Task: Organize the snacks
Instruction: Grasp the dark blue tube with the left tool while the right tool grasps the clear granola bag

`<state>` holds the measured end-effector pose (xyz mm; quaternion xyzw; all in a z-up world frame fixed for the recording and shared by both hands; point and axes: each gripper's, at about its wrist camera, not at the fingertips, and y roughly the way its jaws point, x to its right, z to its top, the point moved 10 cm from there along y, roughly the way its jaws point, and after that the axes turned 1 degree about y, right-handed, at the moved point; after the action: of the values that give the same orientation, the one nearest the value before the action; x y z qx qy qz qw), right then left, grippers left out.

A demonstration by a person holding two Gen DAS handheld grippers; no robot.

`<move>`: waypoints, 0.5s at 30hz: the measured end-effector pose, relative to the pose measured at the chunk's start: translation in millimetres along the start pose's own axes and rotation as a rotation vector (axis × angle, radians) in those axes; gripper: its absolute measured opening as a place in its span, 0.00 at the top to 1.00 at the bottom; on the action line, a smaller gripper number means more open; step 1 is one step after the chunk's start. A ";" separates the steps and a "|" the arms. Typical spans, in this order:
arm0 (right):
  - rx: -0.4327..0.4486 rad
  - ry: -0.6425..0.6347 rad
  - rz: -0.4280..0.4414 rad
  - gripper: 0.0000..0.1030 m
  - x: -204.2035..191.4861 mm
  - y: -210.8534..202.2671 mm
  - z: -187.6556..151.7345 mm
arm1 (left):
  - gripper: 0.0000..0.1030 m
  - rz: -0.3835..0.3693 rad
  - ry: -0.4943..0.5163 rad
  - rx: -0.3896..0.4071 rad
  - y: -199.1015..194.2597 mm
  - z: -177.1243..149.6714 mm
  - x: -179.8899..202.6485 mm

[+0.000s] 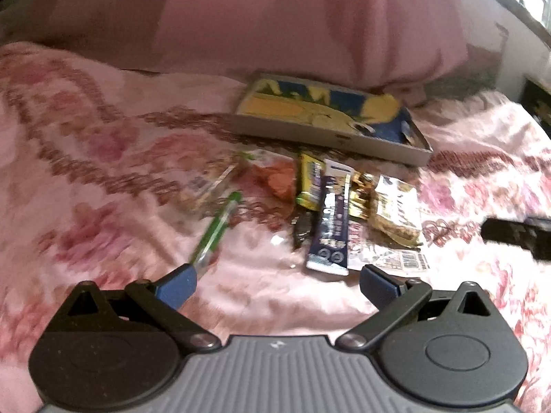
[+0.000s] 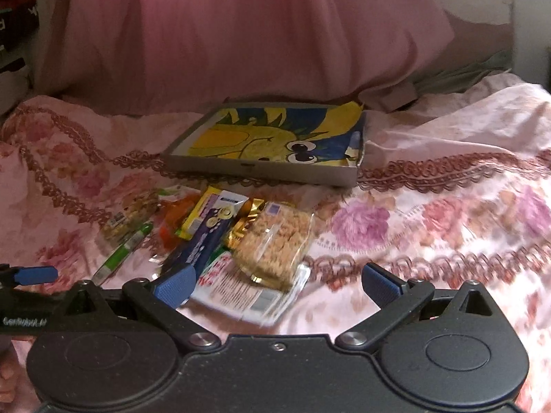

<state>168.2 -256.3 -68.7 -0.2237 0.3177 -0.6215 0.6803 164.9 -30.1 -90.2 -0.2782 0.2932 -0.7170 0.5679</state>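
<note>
A pile of snack packets lies on the pink floral bedspread [image 1: 103, 179]: a dark blue bar [image 1: 330, 220] [image 2: 203, 237], a yellow packet [image 1: 310, 182] [image 2: 199, 216], a clear pack of puffed rice cakes [image 1: 396, 210] [image 2: 275, 244], an orange packet [image 1: 279, 179] [image 2: 175, 220] and a green stick [image 1: 217, 230] [image 2: 124, 254]. Behind them sits a shallow box [image 1: 330, 137] [image 2: 261, 168] with a yellow-and-blue cartoon lining. My left gripper [image 1: 277, 284] is open and empty, just short of the pile. My right gripper [image 2: 277, 284] is open and empty, its left finger [image 2: 175, 284] over the pile's near edge.
A large pink pillow [image 1: 275, 17] [image 2: 241, 34] lies behind the box. A black object [image 1: 516, 234] lies on the bedspread at the right in the left wrist view. The left gripper's blue finger [image 2: 34, 273] shows at the left edge of the right wrist view.
</note>
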 end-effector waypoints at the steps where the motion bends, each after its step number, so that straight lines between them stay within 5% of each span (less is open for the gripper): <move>1: -0.012 0.001 0.005 0.01 3.5 10.6 4.0 | 0.00 -0.010 0.025 -0.005 7.2 4.1 3.6; 15: -0.118 0.160 0.108 0.01 25.2 115.9 22.9 | 0.00 -0.168 0.243 0.026 94.7 44.5 53.9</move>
<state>266.7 -268.5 -137.6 -0.1956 0.4189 -0.5801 0.6706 248.3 -104.8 -126.3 -0.2056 0.3260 -0.7940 0.4700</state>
